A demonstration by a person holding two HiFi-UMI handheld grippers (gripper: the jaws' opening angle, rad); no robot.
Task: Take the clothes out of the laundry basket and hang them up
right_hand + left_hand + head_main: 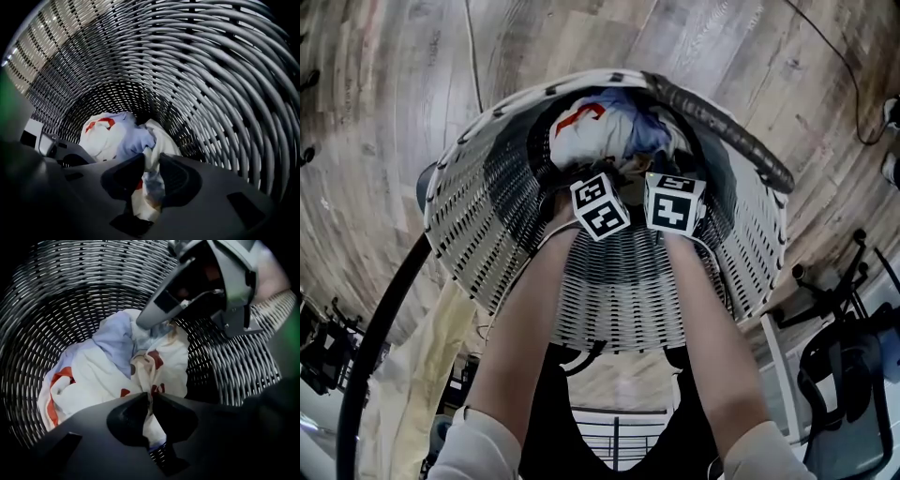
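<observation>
So the clothes (605, 131) are all sitting in a crumpled heap right at the bottom of the laundry basket (464, 220), upper middle of the head view. Both arms are reaching down into it.

The left gripper (151, 397) has its jaws nearly together, pinching a thin fold of white fabric with red print at the bottom centre of its view. The right gripper (151, 161) is clamped on a fatter bunch of white cloth, so its jaws sit wider apart, but the fabric fills the gap.

Handling-wise, this stuff looks light, soft and totally floppy, so no breakage worries. I reckon it'll drape and drag whatever's tangled with it up the wicker wall. A pinch on a bunched fold works for lifting out; for hanging I'd want an edge or shoulder seam, and none is obvious in the heap yet.

Count: one basket, two grippers, one heap of clothes. I can see white fabric with red print and a pale blue piece, so probably at least two garments, but honestly I can't tell for sure.
</observation>
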